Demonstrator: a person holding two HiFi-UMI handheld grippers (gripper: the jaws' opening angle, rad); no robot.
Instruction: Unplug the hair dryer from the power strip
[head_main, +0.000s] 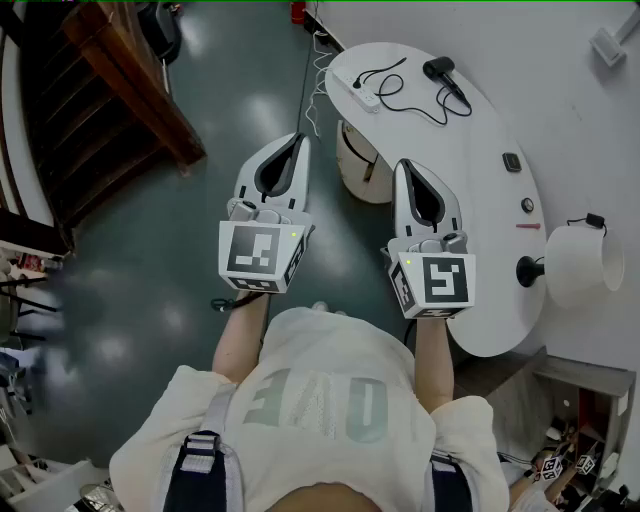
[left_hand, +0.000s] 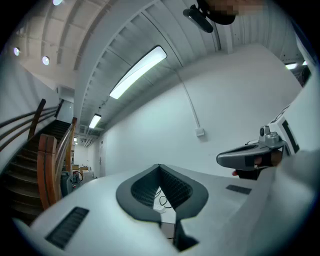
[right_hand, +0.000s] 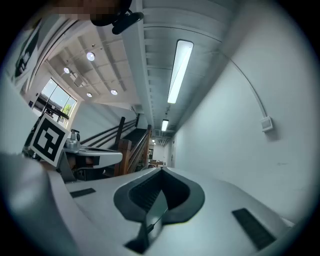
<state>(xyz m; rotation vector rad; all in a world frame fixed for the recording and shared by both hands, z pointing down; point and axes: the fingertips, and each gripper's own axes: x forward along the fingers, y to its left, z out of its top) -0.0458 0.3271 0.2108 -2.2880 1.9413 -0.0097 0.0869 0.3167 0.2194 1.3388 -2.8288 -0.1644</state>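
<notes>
Holding level and side by side, the left gripper (head_main: 297, 142) and right gripper (head_main: 404, 166) both had their jaws pressed together on nothing. Well beyond them, at the far end of the white table (head_main: 490, 250), lay the hair dryer (head_main: 441, 72), its cord (head_main: 402, 108) leading to the power strip (head_main: 366, 96). Assessment: approach stage, plug untouched. The next move called for closing in, opening one gripper onto the plug and steadying the strip with the other.

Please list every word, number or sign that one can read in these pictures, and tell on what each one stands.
"OVE", upside down and not certain: large pale letters on the person's shirt.
Marker cubes of the left gripper and the right gripper: black square patterns, no letters.
Power strip and hair dryer: any print too small to read.
</notes>
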